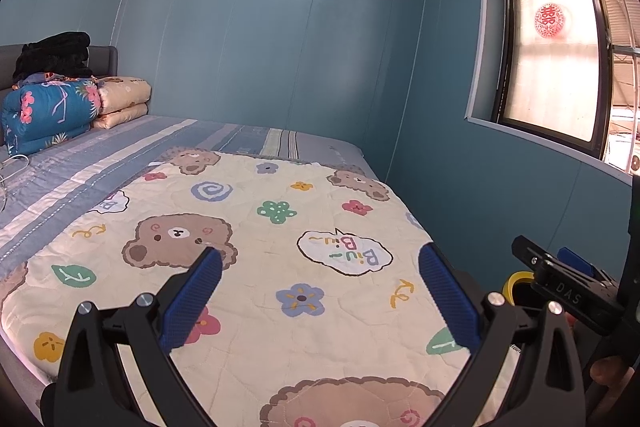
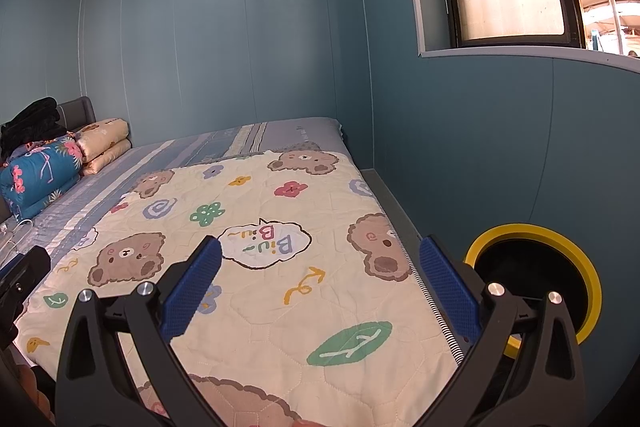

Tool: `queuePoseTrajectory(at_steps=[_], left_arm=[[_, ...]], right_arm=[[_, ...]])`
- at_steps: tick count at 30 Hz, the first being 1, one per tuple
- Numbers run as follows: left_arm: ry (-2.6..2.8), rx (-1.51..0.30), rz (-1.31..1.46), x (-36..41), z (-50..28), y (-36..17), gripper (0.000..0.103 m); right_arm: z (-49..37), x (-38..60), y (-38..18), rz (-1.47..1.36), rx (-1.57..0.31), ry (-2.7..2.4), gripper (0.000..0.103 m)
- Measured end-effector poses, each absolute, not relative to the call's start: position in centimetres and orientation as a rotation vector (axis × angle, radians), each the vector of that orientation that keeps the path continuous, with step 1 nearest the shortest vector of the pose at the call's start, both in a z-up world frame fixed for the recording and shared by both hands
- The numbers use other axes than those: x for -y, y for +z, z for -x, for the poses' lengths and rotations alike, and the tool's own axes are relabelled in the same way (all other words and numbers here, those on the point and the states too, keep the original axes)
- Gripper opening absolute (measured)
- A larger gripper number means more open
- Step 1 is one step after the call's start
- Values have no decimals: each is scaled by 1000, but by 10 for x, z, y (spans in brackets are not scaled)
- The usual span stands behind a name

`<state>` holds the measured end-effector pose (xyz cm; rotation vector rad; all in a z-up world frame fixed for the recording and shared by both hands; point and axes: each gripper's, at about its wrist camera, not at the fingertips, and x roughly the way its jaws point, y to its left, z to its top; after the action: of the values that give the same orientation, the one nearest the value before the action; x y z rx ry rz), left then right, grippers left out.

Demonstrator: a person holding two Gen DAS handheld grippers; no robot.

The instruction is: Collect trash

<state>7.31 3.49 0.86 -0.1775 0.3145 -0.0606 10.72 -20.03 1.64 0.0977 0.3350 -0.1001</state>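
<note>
Blue walls [image 1: 260, 47] close the room around a bed [image 1: 248, 139] that fills most of both views. At the far left, by the headboard, a folded blue blanket with flowers [image 1: 48, 115] lies on the bed, with a black cloth [image 1: 54, 55] on top of it and a folded beige blanket [image 1: 124, 99] just beside it. Nearer to the cameras, a cream quilt with bears and flowers [image 1: 248, 227] is spread flat over the striped sheet [image 1: 100, 163]. The left gripper [image 1: 320, 291] hangs above this quilt, its jaws spread wide and holding nothing. The right gripper [image 2: 320, 287] hangs above the right part of the same quilt, its jaws also spread wide and empty. At the right of the bed, close to the wall, stands a black trash bin with a yellow rim [image 2: 536, 267]; the bin is open at the top and its inside looks dark, so I cannot tell what is in it. No piece of trash can be made out on the quilt. High on the right wall is a window [image 1: 556, 59] with a round red sticker [image 1: 550, 21].
</note>
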Motion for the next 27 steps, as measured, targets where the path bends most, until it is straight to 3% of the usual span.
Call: queuePoseTrajectory(at_steps=[27], left_arm=[[-63,-320,187,-36,-73,9,95]], right_arm=[[-107,200,15,-98,-337,-98,95]])
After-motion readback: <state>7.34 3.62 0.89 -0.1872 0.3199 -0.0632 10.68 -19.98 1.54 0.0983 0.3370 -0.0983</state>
